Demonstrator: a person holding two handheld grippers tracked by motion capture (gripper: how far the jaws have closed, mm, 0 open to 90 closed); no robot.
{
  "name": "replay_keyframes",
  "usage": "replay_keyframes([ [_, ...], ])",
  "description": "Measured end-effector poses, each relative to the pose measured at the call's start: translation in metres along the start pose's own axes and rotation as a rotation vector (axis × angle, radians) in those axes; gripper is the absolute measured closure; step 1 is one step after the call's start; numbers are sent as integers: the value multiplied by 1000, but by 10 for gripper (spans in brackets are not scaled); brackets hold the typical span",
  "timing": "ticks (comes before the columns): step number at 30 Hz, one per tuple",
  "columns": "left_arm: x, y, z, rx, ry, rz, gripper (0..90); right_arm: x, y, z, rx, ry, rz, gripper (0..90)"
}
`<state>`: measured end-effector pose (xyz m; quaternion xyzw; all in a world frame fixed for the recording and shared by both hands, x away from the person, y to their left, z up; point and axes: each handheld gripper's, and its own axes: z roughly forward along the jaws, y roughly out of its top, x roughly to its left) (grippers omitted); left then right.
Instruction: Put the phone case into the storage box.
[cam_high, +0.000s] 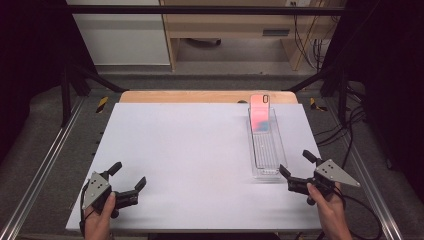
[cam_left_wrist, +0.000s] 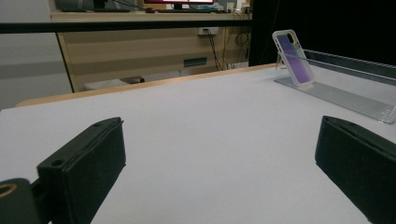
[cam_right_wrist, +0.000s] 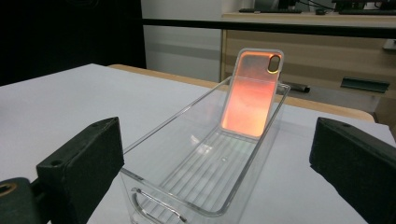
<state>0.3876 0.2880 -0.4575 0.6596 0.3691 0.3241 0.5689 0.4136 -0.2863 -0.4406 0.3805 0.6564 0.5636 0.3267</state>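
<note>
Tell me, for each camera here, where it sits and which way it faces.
High view: fixed above the person's side, looking forward and down on the table; both hands, left gripper and right gripper show.
Left gripper view: low over the table, looking across it past its own open fingers toward the phone case.
Right gripper view: low at the clear tray, looking along it to the case leaning at its far end.
All three share the case and tray.

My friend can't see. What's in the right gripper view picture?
A phone case, glowing orange-pink, leans upright against the far end of a long clear plastic bin on a white table. The right gripper points at it with black jaws wide apart.
</note>
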Motion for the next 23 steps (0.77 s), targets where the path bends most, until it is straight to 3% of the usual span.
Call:
replay_keyframes([
  [13, 0, 0, 0, -4, 2, -12, 11, 10, -11, 3, -14, 29, -21, 31],
  [23, -1, 0, 3, -3, -12, -6, 11, 14, -20, 5, -9, 30, -69, 34],
])
